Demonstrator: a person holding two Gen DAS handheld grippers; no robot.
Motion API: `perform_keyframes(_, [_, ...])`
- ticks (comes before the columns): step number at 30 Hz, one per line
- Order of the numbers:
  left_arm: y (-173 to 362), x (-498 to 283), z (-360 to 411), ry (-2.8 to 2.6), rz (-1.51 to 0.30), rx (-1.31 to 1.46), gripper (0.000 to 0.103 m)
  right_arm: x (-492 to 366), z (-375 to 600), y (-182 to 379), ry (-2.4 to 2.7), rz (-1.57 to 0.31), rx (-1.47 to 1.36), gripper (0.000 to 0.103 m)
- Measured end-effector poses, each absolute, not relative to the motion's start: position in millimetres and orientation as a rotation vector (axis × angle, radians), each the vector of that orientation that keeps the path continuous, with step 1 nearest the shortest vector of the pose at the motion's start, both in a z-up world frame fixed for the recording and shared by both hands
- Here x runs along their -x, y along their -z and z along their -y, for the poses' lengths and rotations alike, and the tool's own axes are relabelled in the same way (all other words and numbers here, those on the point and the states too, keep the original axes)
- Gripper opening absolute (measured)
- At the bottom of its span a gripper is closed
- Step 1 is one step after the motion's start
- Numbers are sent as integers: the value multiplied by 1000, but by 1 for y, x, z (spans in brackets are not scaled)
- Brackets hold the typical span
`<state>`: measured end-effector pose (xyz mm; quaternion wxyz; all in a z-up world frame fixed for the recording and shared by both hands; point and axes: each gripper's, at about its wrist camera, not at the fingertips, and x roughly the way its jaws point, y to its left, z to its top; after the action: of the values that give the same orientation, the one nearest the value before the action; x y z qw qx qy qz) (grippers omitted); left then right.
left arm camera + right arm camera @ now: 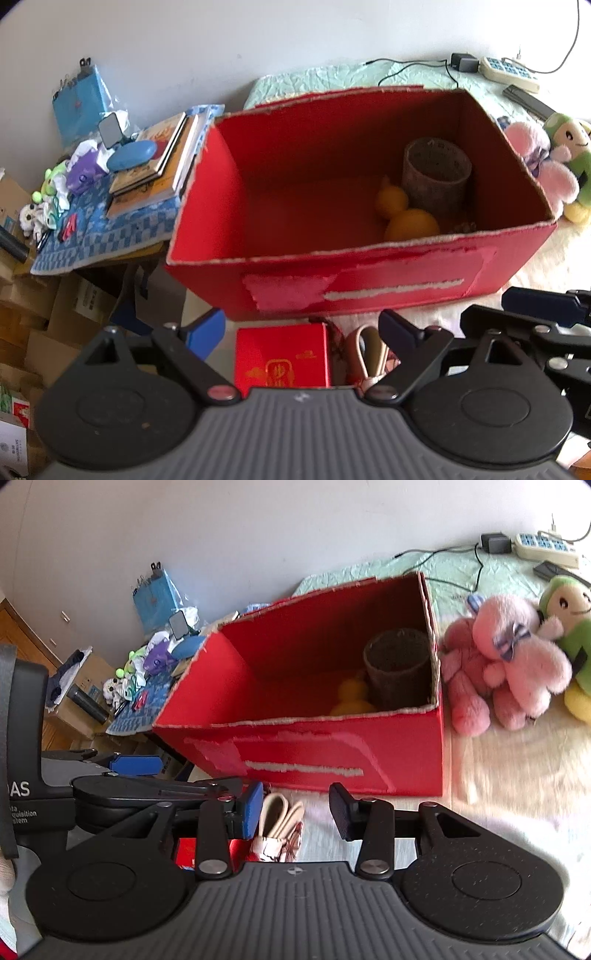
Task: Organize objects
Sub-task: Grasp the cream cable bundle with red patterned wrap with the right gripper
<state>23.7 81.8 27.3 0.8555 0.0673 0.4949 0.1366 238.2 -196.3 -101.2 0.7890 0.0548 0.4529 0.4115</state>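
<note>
A big open red cardboard box (pixel 369 280) (pixel 317 753) stands on the bed. Inside it are a yellow toy duck (pixel 402 214) (pixel 351 698) and a brown cylindrical cup (pixel 436 177) (pixel 399 668). My left gripper (pixel 303 332) is open, held above a small red gift box (pixel 282 363) lying in front of the big box. My right gripper (pixel 295 808) is open over a small pink pouch with cream loop handles (pixel 279 827), which also shows in the left wrist view (pixel 365 354). A pink plush rabbit (pixel 509 664) (pixel 543 166) and a green plush doll (pixel 569 616) (pixel 576 147) lie right of the box.
A side table with a blue checked cloth (pixel 103 236) carries books (pixel 155 166), a blue case (pixel 133 155) and small toys. Cardboard cartons (pixel 29 314) stand on the floor at the left. A power strip (pixel 509 72) (pixel 546 546), charger and cables lie at the bed's far end.
</note>
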Motion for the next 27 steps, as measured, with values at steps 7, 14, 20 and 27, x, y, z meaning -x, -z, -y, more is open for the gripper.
perform_keyframes(7, [-13,-22,-84,-301,-1084,-133,91,-244,195,115,-882,-1057,-144,44])
perform_keyframes(14, [0,-18,-91,-300,-1120,-114,91,-247,194,127,-885,-1132,-160,44])
perform_keyframes(20, [9,-14,-97,-299,-1150,-100,91,-247,193,135,-884,-1192,-179,44])
perform_keyframes(27, [16,-9,-102,-296,-1174,-83,91,-246,190,138,-879,-1218,-185,44])
